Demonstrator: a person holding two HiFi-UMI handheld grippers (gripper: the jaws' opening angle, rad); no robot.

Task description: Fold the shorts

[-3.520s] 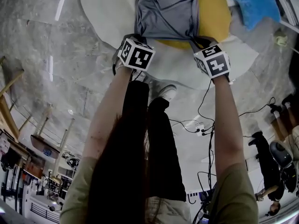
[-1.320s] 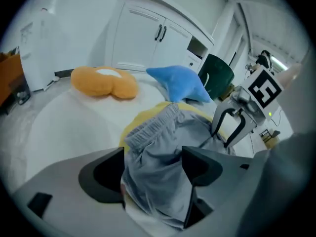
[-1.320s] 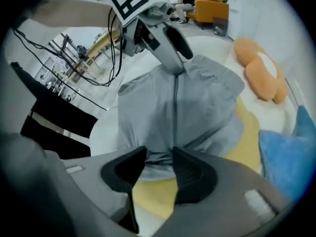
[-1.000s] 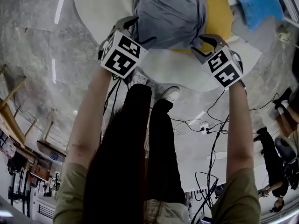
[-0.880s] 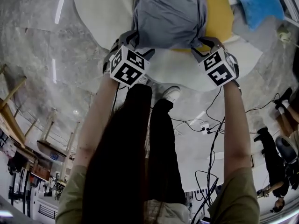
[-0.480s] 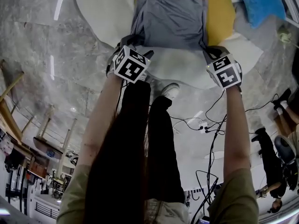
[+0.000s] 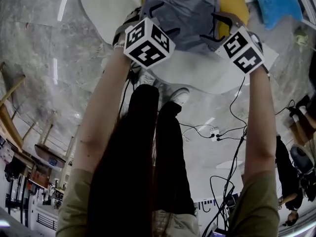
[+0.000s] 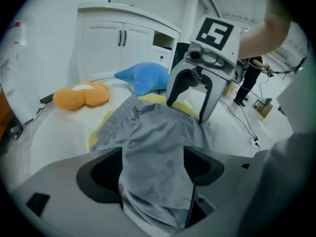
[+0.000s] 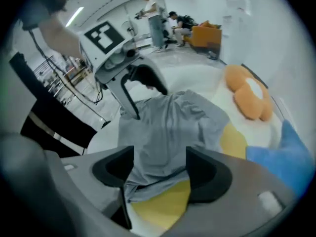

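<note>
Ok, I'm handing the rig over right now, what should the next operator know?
Left gripper: fingers apart, grey shorts bunched between them.
Right gripper: fingers have just been opening, shorts' edge between them, not pinched.
Shorts lie on the yellow pad on the white table.
Done: near edge looks doubled over.
Left: pull clear, smooth, finish the fold.

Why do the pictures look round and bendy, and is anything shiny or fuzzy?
Head view: a wide lens bends everything, and the glossy floor mirrors ceiling lights as bright streaks. Left gripper view: dark rounded corners, a curved cabinet, and the grey shorts look soft near the lens. Right gripper view: dark corners too; the people far back are small and blurry.
</note>
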